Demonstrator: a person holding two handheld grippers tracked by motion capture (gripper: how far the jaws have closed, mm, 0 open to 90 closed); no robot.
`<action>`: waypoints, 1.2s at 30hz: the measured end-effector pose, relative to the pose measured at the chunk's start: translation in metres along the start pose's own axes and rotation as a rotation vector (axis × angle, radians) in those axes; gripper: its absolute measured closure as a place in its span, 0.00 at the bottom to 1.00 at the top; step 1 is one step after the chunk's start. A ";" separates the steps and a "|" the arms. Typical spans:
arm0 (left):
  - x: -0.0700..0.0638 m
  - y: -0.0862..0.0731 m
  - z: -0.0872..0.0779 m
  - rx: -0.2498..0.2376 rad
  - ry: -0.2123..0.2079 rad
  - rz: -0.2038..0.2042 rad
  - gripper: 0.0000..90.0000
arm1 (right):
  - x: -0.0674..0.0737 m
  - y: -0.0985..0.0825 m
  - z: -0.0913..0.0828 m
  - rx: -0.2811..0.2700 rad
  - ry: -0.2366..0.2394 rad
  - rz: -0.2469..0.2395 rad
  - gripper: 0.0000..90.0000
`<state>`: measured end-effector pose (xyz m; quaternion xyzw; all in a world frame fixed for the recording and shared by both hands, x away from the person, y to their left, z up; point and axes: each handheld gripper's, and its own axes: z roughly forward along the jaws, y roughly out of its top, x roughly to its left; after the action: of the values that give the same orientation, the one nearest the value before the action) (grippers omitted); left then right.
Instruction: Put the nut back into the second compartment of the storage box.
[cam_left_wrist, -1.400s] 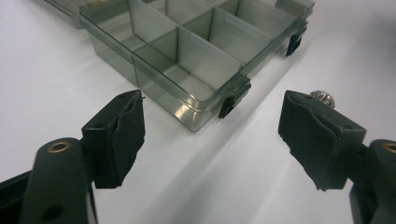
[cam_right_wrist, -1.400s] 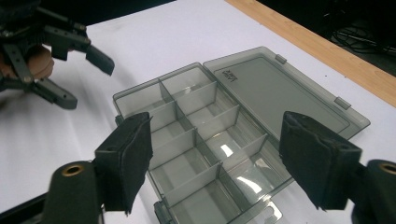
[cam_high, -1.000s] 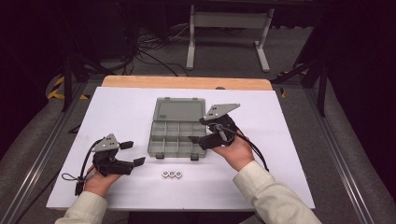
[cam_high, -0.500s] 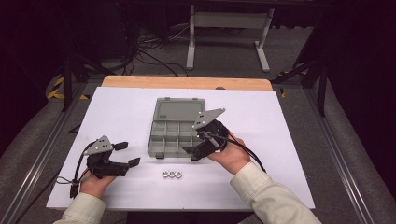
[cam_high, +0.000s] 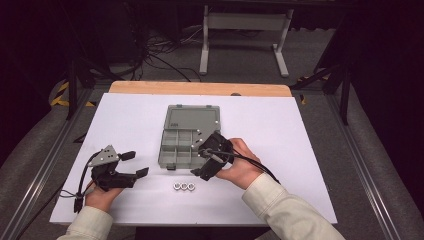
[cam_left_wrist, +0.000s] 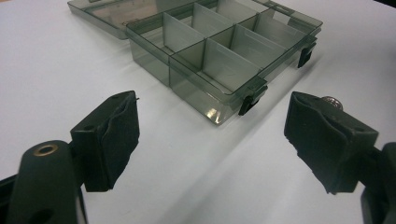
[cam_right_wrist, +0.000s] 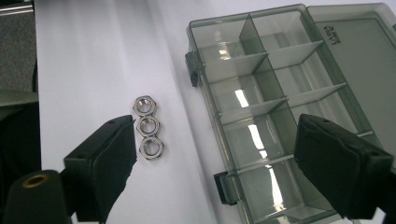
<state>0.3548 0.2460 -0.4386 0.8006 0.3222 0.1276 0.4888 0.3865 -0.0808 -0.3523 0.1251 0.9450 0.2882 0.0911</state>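
I take the job to be getting the three small shiny steel hex nuts into the smoky-grey clear plastic compartment box, which lies open on the white table sheet with its lid folded flat behind it and every compartment I can see bare.

The nuts lie in a tight row, touching one another, on the sheet just in front of the box's front wall and its two dark latches.

My right gripper hangs over the front right corner of the box, tilted down towards the nuts. Its jaws have just been opening and now stand wide with nothing between them; in the right gripper view the row of nuts sits just beside one black pad.

My left gripper waits well to the left of the box, jaws spread wide and empty, looking at the box's front corner.

My worry is the row itself. Because the nuts touch, a pad coming down on one will likely shove its neighbours aside or pinch two at once. They are low and flat, so the pads may scrape the sheet and slip off. Coming in crooked, I could also knock the light box by its near latch.
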 end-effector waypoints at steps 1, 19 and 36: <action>0.000 0.000 0.000 0.000 0.000 0.001 0.21 | 0.000 0.000 0.001 0.002 0.001 0.004 0.13; 0.002 -0.001 -0.002 -0.032 0.013 0.000 0.20 | 0.012 -0.001 0.020 0.075 0.039 -0.023 0.23; 0.002 -0.002 -0.003 -0.036 0.012 0.002 0.20 | 0.026 -0.007 0.046 0.155 0.118 -0.009 0.35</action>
<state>0.3542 0.2497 -0.4387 0.7913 0.3219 0.1386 0.5011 0.3720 -0.0556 -0.3963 0.1106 0.9687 0.2206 0.0266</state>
